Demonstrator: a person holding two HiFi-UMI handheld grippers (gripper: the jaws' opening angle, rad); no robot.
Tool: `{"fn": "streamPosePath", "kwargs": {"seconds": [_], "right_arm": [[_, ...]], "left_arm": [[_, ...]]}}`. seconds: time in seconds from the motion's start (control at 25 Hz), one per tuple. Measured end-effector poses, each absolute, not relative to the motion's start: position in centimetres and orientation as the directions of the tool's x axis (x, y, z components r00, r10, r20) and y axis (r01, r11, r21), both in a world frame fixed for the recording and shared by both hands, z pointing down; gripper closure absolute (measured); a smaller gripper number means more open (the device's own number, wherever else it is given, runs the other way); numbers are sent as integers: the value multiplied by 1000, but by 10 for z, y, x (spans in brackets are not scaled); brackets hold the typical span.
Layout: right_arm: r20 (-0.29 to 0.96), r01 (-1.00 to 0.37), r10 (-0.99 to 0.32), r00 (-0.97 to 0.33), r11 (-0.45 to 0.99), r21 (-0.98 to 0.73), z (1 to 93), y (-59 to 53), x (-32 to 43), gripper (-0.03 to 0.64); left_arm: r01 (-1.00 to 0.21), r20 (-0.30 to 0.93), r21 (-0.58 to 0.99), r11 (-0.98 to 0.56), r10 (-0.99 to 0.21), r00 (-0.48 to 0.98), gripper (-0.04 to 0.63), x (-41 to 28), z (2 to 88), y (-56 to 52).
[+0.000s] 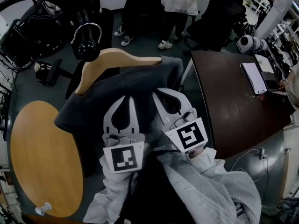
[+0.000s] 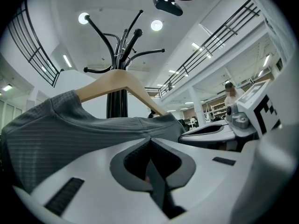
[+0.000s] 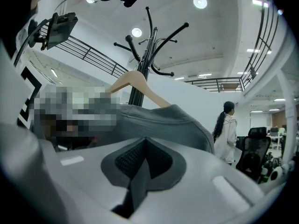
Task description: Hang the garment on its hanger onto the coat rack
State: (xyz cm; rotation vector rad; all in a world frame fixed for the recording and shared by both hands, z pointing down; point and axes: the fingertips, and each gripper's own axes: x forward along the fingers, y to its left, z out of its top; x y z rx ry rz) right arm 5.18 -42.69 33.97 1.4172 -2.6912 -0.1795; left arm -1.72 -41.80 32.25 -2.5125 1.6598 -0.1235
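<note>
A grey garment is draped over a wooden hanger with a metal hook. In the head view the hook curves right over a black knob of the coat rack; whether it rests on the knob I cannot tell. My left gripper and right gripper are side by side, each shut on the garment's fabric below the hanger. In the left gripper view the garment and hanger hang in front of the black coat rack. The right gripper view shows the same coat rack behind the hanger.
A round wooden table lies at the lower left. A dark brown desk with a notebook stands at the right. Office chairs and standing people are at the back, and a person stands at the right.
</note>
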Motion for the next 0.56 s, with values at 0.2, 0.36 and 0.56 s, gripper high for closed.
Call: {"fn": "streamPosePath", "kwargs": {"seconds": [0.2,0.36,0.56], "right_arm": [[30,-810,-821,-570,567,151,340,-427,50,617],[33,-806,-818,-574,571,153,341,-428,49,617],[29,-807,-818,-574,571,151,341,-427,48,617]], "left_arm": [[-908,3,-159,-388,-920,392,591,-17,324,-419],[-904,7,-162,-395,-917,399,591,-13,326,-420],[-900,9,-161,-405,-913,409,591,-12,327,-419]]}}
